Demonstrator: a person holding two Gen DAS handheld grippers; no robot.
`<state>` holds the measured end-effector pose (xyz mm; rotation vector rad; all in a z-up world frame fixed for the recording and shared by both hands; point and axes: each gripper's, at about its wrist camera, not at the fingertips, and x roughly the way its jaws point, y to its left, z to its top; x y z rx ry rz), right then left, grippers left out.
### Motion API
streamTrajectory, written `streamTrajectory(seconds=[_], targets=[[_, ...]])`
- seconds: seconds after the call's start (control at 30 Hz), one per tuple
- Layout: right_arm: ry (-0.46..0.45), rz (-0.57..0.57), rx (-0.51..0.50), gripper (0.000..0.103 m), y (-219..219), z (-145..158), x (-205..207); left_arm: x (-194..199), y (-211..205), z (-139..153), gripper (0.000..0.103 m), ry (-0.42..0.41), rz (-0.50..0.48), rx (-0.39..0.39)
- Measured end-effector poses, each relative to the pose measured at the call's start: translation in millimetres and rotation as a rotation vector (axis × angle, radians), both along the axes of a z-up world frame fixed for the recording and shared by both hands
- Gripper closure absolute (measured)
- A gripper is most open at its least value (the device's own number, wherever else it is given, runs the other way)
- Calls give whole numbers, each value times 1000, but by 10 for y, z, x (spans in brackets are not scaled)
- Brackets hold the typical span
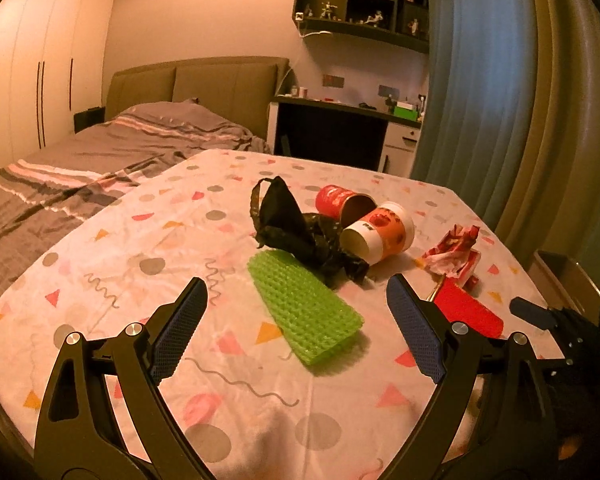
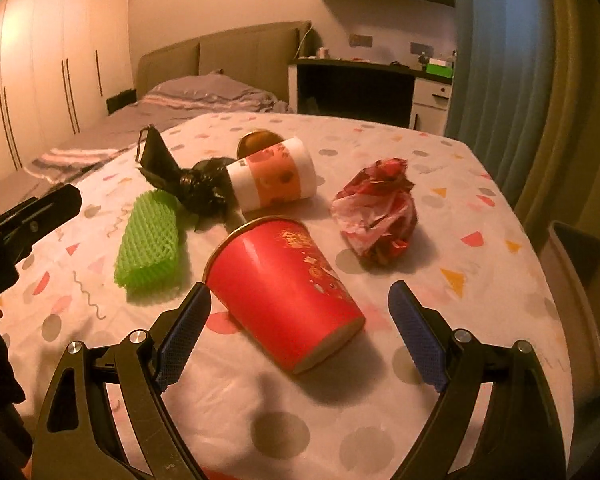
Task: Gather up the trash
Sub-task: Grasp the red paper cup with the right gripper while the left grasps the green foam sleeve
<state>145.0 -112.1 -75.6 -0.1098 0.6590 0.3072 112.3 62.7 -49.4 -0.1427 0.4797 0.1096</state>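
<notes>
Trash lies on a table with a patterned cloth (image 1: 112,248). My left gripper (image 1: 297,292) is open and points at a green foam net (image 1: 304,308) lying just ahead between its fingers, untouched. Behind the net are a crumpled black plastic bag (image 1: 296,228), a white-and-orange paper cup (image 1: 380,232) and a red cup (image 1: 340,200), both cups on their sides. My right gripper (image 2: 300,296) is open around another red paper cup (image 2: 284,292) lying on its side; the pads do not press on it. A crumpled red-and-white wrapper (image 2: 374,212) lies beyond it.
A beige bin (image 2: 580,280) stands off the table's right edge, by the curtain (image 1: 480,100). A bed (image 1: 100,152) lies to the left and a desk (image 1: 340,120) behind. My left gripper's body (image 2: 28,216) shows at the left of the right wrist view.
</notes>
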Motion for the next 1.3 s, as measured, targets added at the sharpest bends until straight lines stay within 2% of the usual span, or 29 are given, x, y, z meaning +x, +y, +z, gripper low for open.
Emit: streamTrajectory(seconds=[0.1,0.4,0.8,1.1,1.13,1.23,1.3], targets=[[16,18,-13,16,50,-19,68,23,2,-6,13,6,2,2],[68,46,-29,32,96,-85,169,102,34,-67,13,28,8,-1],[31,78,-21,54,97,-45,116,244,117,-166,13,73,6,-32],[38,82,1,53,80,-38,129,551,245,-311,15,162,-9,-122],[38,83,-1,52,79,-40,131,618,251,-344,15,193,-8,-129],[40,86,-1,52,76,-38,141,742,244,-414,19,246,-11,-136],[43,87,5,52,67,-40,154,811,247,-462,26,282,-4,-140]])
